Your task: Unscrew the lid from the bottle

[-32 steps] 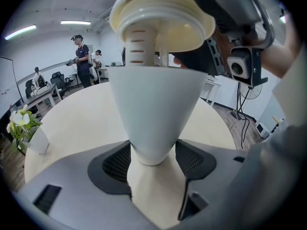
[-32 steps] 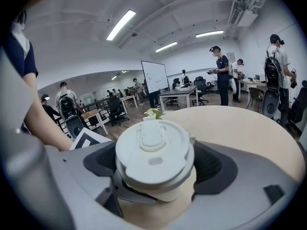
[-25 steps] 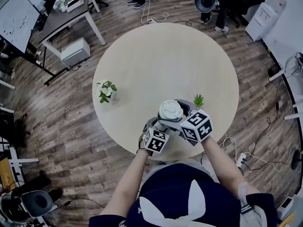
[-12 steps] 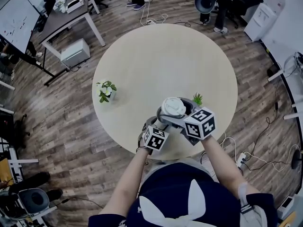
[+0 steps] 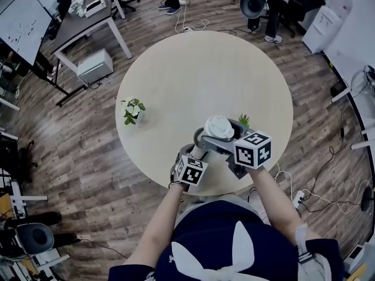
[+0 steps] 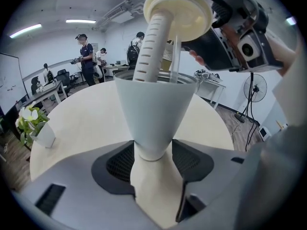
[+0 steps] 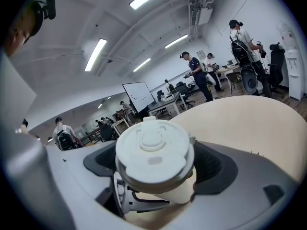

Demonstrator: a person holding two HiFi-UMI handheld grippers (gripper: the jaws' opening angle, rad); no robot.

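Observation:
A white tapered bottle (image 6: 153,114) stands upright between the pads of my left gripper (image 6: 152,153), which grip its narrow base while the jaws are closing. My right gripper (image 7: 156,169) is shut on the round white lid (image 7: 154,150). That lid (image 6: 178,13) is raised above the bottle's mouth, and its ribbed stem (image 6: 151,42) still reaches down inside. In the head view the lid (image 5: 218,127) covers the bottle, near the table's front edge. There the left gripper (image 5: 201,142) is below left of the lid and the right gripper (image 5: 225,134) is at its right.
A round beige table (image 5: 205,69) carries a small pot with white flowers (image 5: 132,111) at the left and a tiny green plant (image 5: 244,120) just behind the lid. Desks, chairs, cables and standing people surround the table.
My right gripper has moved a little to the right and away from me with the lid. The left gripper has hardly moved.

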